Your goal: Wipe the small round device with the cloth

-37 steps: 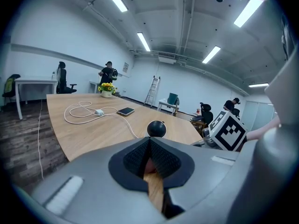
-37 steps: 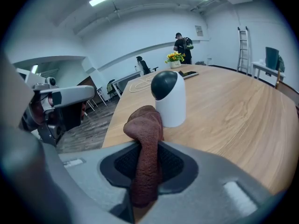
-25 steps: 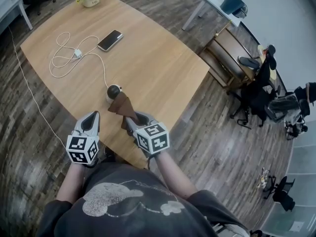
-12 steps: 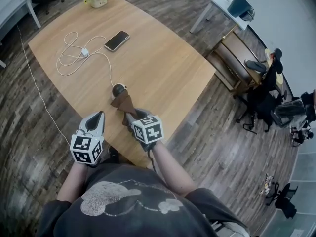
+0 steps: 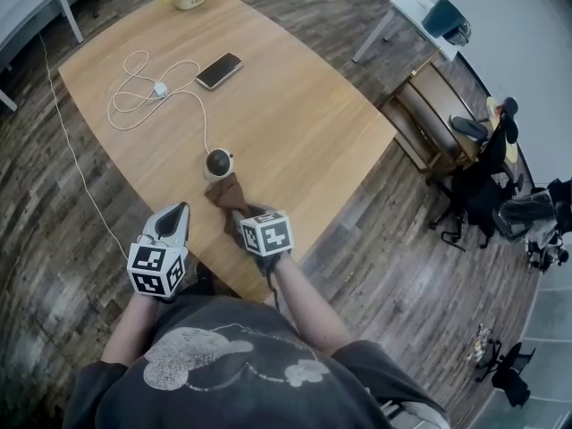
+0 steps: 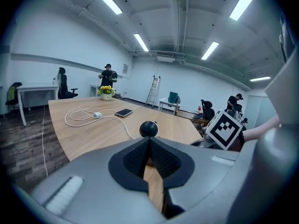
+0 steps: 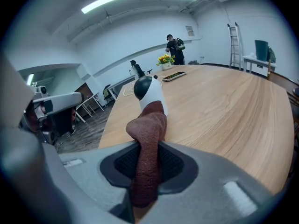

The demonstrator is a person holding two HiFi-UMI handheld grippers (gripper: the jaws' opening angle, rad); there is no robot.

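An office's wooden table is bearing the small round device near its edge. The right gripper is clamping the cloth against the device's six-o'clock side. The left gripper is idling closed and empty at seven o'clock. Wiping seems barely begun.

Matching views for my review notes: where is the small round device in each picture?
Head view: round device, centre-left, just beyond the cloth.
Left gripper view: centre, just above the claw.
Right gripper view: above centre, behind the cloth.
Shared landmark: phone, beyond the device.
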